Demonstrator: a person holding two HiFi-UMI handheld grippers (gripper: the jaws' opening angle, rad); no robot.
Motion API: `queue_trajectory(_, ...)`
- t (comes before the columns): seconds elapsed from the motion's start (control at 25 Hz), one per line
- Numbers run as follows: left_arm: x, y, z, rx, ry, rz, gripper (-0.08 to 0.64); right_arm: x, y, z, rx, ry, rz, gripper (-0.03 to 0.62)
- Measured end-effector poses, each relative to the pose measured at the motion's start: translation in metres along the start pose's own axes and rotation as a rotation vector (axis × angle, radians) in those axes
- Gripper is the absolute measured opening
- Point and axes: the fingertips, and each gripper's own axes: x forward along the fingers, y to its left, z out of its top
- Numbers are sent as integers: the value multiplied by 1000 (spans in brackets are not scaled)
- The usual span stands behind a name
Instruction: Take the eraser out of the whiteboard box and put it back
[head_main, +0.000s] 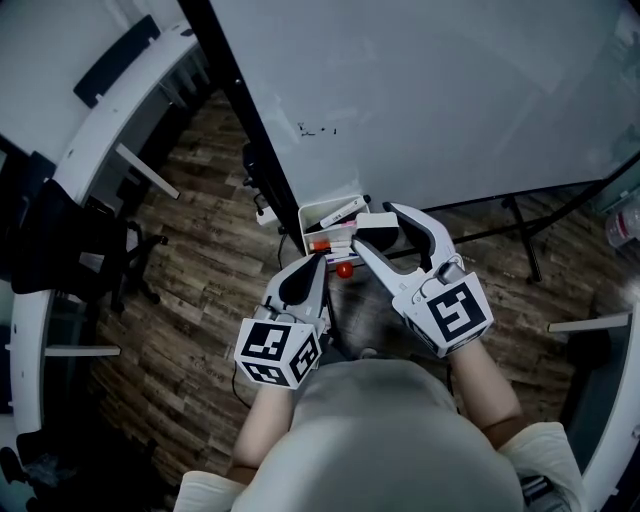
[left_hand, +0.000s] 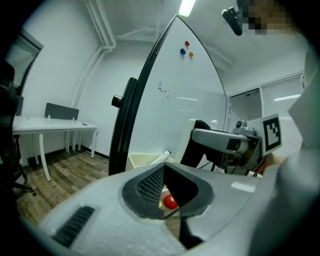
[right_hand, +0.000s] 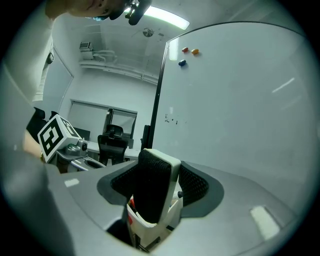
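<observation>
My right gripper (head_main: 380, 232) is shut on the eraser (head_main: 372, 222), a white block with black felt, and holds it just above the white whiteboard box (head_main: 312, 214). In the right gripper view the eraser (right_hand: 152, 187) stands upright between the pads, over the box (right_hand: 150, 231). My left gripper (head_main: 318, 264) sits shut and empty just in front of the box, close beside the right one. Through its jaws I see a small red thing (left_hand: 170, 201) and the box (left_hand: 142, 160) with a marker (left_hand: 162, 157) in it. The left gripper view also shows the eraser (left_hand: 192, 147) in the right gripper.
The whiteboard (head_main: 450, 90) rises right behind the box, with small magnets (left_hand: 187, 47) high up. Its stand legs (head_main: 520, 230) spread across the wood floor at the right. A curved white desk (head_main: 100, 130) and a black chair (head_main: 60, 250) are at the left.
</observation>
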Motion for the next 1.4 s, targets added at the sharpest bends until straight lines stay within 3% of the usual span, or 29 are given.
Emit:
queue_trajectory(0.24, -4, -10, -1, 7, -1, -13, 5, -14, 0, 0, 16, 34, -32, 252)
queue_trajectory(0.52, -8, -21, -3, 12, -8, -27, 5, -29, 4, 6, -12, -22, -39, 252)
queue_trajectory(1.0, -18, -34, -16, 13, -6, -29, 5, -58, 14, -5, 22, 53, -76, 251)
queue_trajectory(1.4, -34, -48, -26, 7, -19, -10, 5, -80, 30, -2, 23, -12, -63, 251)
